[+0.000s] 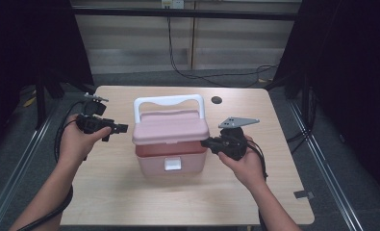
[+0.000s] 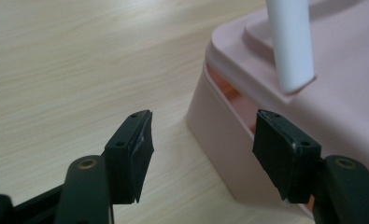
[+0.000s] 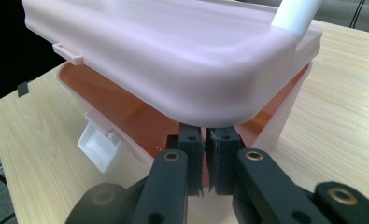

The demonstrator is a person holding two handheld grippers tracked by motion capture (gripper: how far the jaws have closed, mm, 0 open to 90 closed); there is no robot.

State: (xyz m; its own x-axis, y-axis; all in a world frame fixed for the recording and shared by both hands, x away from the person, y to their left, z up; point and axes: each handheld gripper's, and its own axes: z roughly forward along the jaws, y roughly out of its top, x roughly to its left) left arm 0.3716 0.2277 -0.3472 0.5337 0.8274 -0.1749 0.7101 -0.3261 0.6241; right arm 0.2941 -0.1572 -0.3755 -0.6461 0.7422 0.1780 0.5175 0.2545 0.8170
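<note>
Right tongs closed, wedged under pink box lid, lifting it ajar; left tongs open, empty; lid not fully open.

Lab-like recording booth: black curtains flanking bare wooden table, loose cables on grey floor.

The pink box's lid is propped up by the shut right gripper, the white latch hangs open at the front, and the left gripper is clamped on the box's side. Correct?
Not quite: the left gripper is open, its fingers off the pink box, as the left gripper view shows. The shut right gripper under the lid and the open latch are right.
</note>
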